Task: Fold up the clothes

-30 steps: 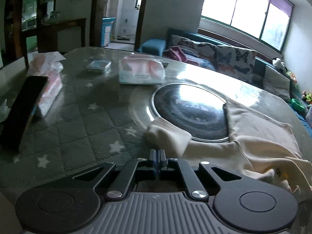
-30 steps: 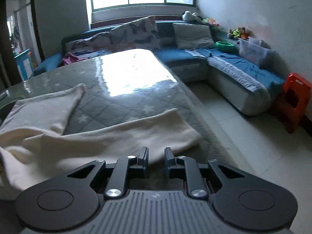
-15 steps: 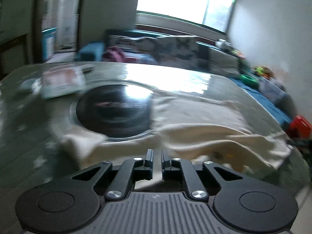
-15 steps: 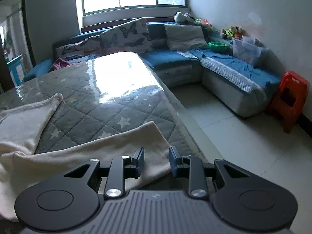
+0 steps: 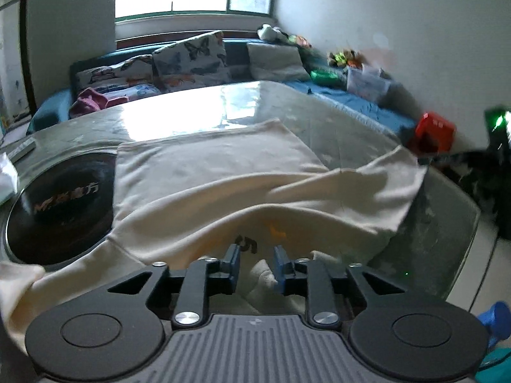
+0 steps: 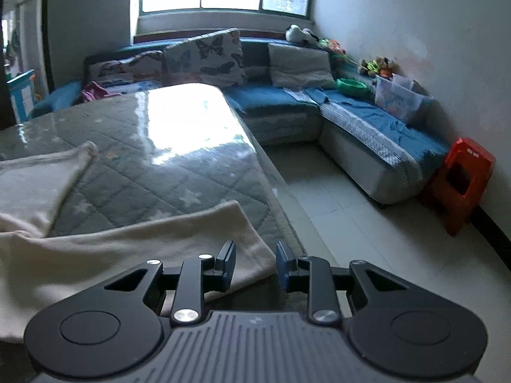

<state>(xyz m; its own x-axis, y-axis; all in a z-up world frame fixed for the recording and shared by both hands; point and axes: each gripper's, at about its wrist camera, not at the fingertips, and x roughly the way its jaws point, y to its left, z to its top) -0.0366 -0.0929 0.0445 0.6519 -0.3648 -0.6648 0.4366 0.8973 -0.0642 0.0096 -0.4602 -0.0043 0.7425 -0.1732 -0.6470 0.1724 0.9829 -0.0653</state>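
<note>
Hovering over the cream garment [image 5: 204,172], the left gripper [image 5: 254,263] has just been opening its jaws; they stand partly apart with cloth bunched below and between them, but the pads do not look pressed on it. The right gripper [image 6: 254,265] is likewise part open and grips nothing; the garment's near corner [image 6: 246,255] lies under its left pad, the right pad over bare table [image 6: 191,146].

The garment sprawls across the quilted, glass-topped table, one flap lying flat towards the window, a ridge of folds running across the middle, one end near the table's right edge, part of it over the round black plate [image 5: 60,204].

To do this step well, I would lower each gripper onto a single edge, close only once cloth sits fully between the pads, and pick matching corners. Grabbing the bunched folds risks lifting several layers.
</note>
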